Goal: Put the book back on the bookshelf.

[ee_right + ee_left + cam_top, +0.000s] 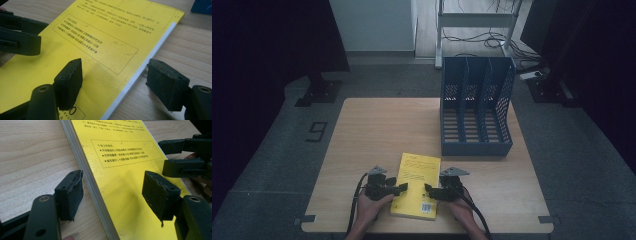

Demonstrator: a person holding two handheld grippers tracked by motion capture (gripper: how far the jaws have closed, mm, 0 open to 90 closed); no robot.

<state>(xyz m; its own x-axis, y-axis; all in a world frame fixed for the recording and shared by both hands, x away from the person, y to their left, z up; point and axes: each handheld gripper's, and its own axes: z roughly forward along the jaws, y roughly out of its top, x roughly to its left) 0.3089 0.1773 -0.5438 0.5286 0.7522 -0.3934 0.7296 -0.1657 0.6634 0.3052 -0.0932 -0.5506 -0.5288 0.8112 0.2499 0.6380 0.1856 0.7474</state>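
Flat on the wooden table (362, 130), near the front edge by the person, lies a yellow book (417, 185). Its long axis runs from the person toward the far side of the table, leaning a little to the right at the far end. The end with the barcode, on a white patch, points toward the person. The cover that faces up carries lines of small black print in Chinese characters, and a thin black box holds a heading and three bulleted lines; the print is too small to read with certainty. In the left gripper view the white page edges run along the book's left side.

On either side of the book sit the two grippers, both held level and pointing inward at each other across the cover. The left gripper (112, 192) has its jaws spread wide: one pad is over the bare wood just beside the book's edge, the other over the yellow cover, and neither presses on the book. The right gripper (115, 80) is likewise spread, one pad above the cover and one above the wood past the book's right edge, gripping nothing.

Farther back on the right of the table stands a blue file rack (476, 107) with three slots, well apart from the book.
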